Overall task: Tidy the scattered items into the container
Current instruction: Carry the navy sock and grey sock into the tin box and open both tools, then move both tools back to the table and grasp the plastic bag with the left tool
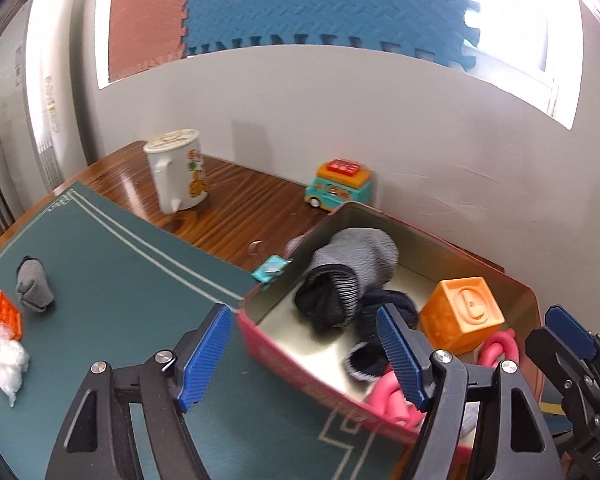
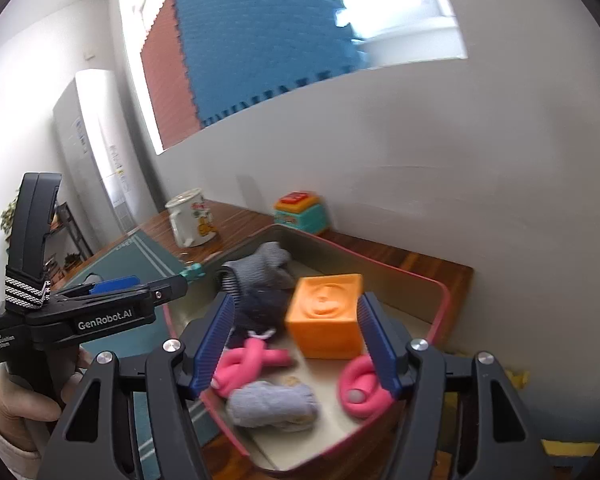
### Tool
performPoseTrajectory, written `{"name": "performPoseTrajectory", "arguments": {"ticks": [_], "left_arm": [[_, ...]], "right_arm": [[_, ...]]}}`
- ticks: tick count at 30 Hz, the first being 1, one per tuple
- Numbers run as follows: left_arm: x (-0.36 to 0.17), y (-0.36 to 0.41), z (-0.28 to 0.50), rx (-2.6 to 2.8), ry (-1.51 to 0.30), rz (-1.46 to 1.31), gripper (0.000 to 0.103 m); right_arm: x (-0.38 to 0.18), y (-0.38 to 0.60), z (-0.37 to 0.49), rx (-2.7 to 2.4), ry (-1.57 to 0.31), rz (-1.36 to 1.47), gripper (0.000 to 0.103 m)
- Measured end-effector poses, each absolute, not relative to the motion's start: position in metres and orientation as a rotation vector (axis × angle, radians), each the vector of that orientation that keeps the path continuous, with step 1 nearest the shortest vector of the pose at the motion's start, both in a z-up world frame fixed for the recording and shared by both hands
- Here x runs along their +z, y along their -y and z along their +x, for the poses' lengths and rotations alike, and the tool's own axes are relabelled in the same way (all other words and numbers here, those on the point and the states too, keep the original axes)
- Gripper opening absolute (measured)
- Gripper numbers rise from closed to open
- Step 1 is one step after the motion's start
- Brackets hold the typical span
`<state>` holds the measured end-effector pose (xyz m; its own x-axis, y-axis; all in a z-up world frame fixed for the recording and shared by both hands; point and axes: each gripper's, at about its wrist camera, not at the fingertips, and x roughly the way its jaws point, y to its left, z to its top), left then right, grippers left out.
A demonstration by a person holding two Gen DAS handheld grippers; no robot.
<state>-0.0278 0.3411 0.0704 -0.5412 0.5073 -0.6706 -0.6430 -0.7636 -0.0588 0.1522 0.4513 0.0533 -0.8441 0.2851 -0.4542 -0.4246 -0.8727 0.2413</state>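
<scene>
The pink tin is sitting on the worktop, holding socks, an orange block and pink rings. Both the left hand-held gripper and the right hand-held gripper are hanging over it with jaws apart, gripping nothing.

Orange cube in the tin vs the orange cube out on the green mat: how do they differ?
The cube in the tin looks paler and larger, though it is nearer the camera; the cube on the mat looks redder and smaller. The first sits inside the pink tin among socks; the second lies on the green mat beside white wadding. The first shows one embossed figure, the second a grid of bumps. Both are orange toy blocks.
</scene>
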Motion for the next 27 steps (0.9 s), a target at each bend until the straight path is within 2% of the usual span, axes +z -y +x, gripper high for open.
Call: {"name": "performPoseTrajectory", "arguments": {"ticks": [27], "left_arm": [[0.062,-0.149,-0.08,2.58,-0.124,-1.023,0.077]], "right_arm": [[0.059,-0.319,0.05,2.941,-0.307,-0.775,0.068]]}}
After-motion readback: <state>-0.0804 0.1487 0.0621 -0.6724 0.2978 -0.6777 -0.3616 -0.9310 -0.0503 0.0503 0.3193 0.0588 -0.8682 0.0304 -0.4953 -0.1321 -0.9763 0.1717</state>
